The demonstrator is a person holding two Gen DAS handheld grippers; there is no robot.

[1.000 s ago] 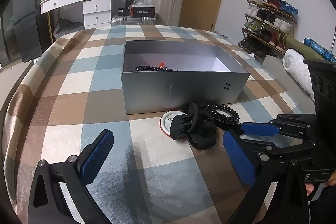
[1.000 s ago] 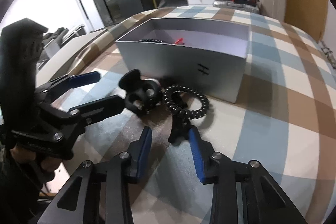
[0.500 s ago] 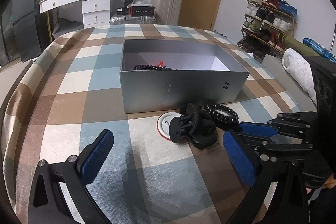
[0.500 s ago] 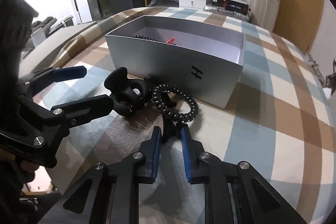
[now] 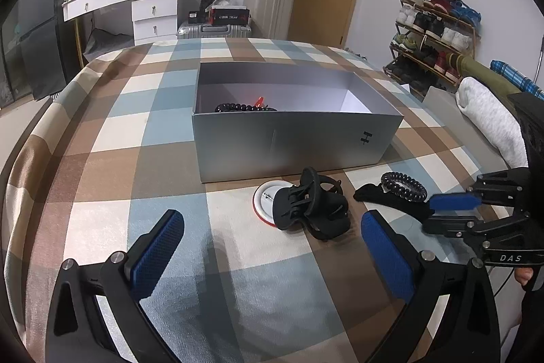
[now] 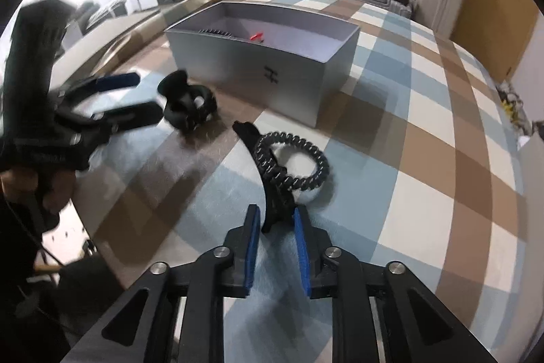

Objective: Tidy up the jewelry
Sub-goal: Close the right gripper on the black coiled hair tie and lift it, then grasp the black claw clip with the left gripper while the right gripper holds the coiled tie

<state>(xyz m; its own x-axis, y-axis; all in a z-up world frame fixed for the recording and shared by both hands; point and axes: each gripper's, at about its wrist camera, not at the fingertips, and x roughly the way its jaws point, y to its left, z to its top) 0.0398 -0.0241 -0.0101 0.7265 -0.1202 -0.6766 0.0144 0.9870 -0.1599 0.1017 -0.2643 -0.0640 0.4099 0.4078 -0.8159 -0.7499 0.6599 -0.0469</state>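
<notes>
- Checked blue-and-brown cloth is covering the surface [image 5: 102, 159], and the open grey box [image 5: 295, 142] is sitting mid-cloth with a string of dark beads [image 5: 234, 107] and a small red piece already lying inside.
- A second ago the coiled hair tie [image 6: 295, 160] and the black clip [image 6: 272, 193] threaded through it were lying close beside the claw clip [image 5: 312, 210]; now they are sitting well apart from it, dragged toward the right gripper [image 6: 275, 227].
- Half a second ago the right jaws were pinched tight on the black clip's tail — they are now opening again, standing narrowly apart, the tail lying between the pads; whether the pads are touching it I cannot tell.
- Judging from that, the pull is separating the tangle, but the grip is loosening, so the pair is probably not ready to be lifted toward the box.
- The left gripper [image 5: 268, 247] is hovering in the same spot as before, jaws wide and holding nothing — the claw clip and the round red-rimmed badge [image 5: 267, 203] under it are lying untouched just ahead.
</notes>
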